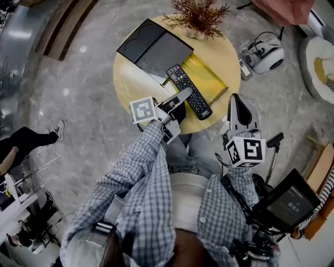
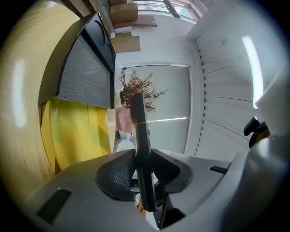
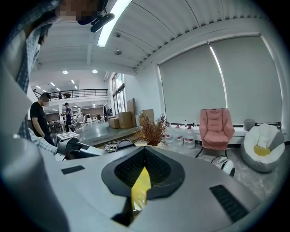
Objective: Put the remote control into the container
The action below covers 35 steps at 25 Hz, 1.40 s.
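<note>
1 remote control (image 1: 181, 77), clamped in the left gripper (image 1: 185, 94), hangs over the yellow container (image 1: 211, 78); right gripper (image 1: 235, 99) closed.

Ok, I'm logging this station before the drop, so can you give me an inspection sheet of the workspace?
Surface: round wooden table, glossy.
Job's things: remote control held over the yellow container; contact unclear.
Clutter: black and grey box; dried plant.
Grippers: left gripper shut on the remote control; right gripper shut, empty, beside the table's edge.
Cables: thin dark loop, possibly a cable, at the white device on the floor.
Surroundings: marble floor; pink chair; bystander's leg.
</note>
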Motion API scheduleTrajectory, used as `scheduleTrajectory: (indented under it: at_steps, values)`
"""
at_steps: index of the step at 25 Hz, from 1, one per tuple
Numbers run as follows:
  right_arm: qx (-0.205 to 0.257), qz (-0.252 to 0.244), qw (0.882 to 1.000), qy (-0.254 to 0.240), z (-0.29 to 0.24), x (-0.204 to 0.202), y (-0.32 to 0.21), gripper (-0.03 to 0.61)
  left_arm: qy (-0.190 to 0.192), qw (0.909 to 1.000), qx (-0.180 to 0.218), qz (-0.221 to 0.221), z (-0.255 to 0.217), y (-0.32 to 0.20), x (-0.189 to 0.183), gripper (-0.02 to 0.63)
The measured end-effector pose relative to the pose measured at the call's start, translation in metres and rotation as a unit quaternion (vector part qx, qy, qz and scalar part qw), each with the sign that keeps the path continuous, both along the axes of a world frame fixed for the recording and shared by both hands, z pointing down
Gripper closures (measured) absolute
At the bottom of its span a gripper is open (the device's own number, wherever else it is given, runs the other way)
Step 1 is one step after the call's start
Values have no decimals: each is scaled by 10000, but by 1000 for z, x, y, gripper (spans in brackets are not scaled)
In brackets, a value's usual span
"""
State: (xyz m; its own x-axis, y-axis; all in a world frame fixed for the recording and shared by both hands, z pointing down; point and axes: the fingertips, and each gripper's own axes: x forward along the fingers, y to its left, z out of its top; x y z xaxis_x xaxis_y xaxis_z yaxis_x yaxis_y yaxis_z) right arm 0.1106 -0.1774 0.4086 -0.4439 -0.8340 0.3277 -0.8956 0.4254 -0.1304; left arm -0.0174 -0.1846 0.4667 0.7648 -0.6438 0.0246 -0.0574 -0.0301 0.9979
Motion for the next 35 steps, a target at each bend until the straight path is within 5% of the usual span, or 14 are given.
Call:
scheduleTrajectory:
  at_steps: [17, 26, 35]
  values:
    - [-405, -107, 9991, -16, 38, 30, -45, 572, -686, 9912, -1014, 504, 103, -36, 28, 502]
    - [-482, -92, 9988, -26, 42, 32, -40, 572, -692, 9865, -1486, 28, 126, -42, 14, 502]
    - [-491, -167, 9987, -4, 45, 28, -43, 572, -976, 9718, -2145, -67, 150, -46, 15, 502]
